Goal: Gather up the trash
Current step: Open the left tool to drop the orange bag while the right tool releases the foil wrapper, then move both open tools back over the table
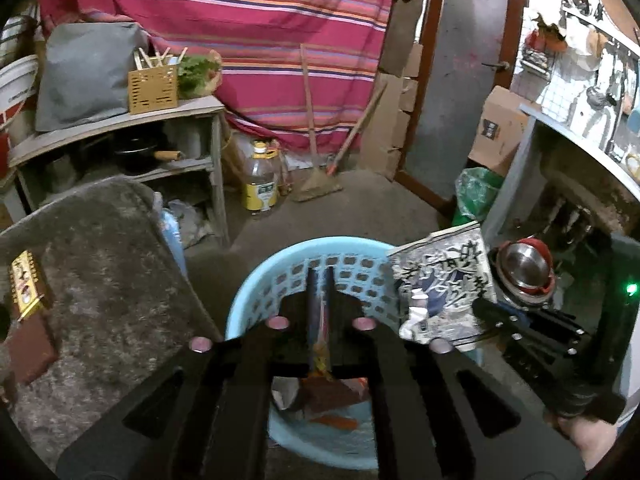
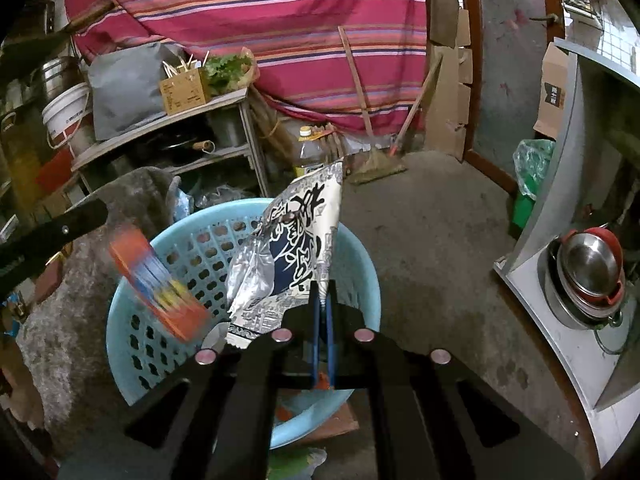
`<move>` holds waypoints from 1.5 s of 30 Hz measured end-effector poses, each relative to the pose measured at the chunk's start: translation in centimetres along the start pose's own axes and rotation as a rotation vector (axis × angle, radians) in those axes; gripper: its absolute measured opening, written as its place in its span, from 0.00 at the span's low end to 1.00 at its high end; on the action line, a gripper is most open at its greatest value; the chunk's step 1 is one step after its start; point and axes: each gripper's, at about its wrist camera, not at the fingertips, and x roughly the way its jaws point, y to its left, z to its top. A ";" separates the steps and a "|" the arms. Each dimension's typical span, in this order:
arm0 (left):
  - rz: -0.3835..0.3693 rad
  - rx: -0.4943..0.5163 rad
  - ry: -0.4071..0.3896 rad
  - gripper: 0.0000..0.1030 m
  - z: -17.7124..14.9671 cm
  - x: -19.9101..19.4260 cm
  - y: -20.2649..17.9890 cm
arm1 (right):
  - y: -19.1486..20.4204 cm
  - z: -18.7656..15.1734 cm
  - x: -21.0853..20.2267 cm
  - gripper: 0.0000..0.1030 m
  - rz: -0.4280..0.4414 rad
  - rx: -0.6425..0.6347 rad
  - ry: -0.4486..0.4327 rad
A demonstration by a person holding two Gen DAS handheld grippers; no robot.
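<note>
Over blue basket (image 2: 168,264), snack bag (image 2: 288,256) in right hand-held gripper (image 2: 322,292).

The orange wrapper (image 2: 160,286) at the left of the blue basket (image 2: 248,210) is smeared by motion blur in the right wrist view; its print cannot be read. In the left wrist view the left gripper (image 1: 320,276) covers most of the basket's inside, and only scraps of orange and brown litter (image 1: 320,398) show through its frame. The near corner of the silver snack bag (image 2: 288,256) is hidden behind the right gripper (image 2: 322,294). A gold box (image 1: 26,286) is cut off at the left edge.
</note>
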 end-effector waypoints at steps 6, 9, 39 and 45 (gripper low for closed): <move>0.117 -0.005 -0.038 0.69 -0.8 -1.8 2.1 | 0.8 -0.2 0.3 0.03 -0.006 -0.025 0.015; 0.163 -0.021 -0.042 0.78 -1.3 -2.8 3.6 | 1.6 -0.2 0.8 0.03 -0.009 -0.046 0.029; 0.462 -0.210 -0.197 0.95 -6.5 -20.1 18.9 | 14.3 -0.9 -1.8 0.89 0.063 -0.170 -0.069; 0.543 -0.212 -0.212 0.95 -7.9 -23.2 22.4 | 20.2 -1.5 -4.5 0.91 0.143 -0.232 -0.164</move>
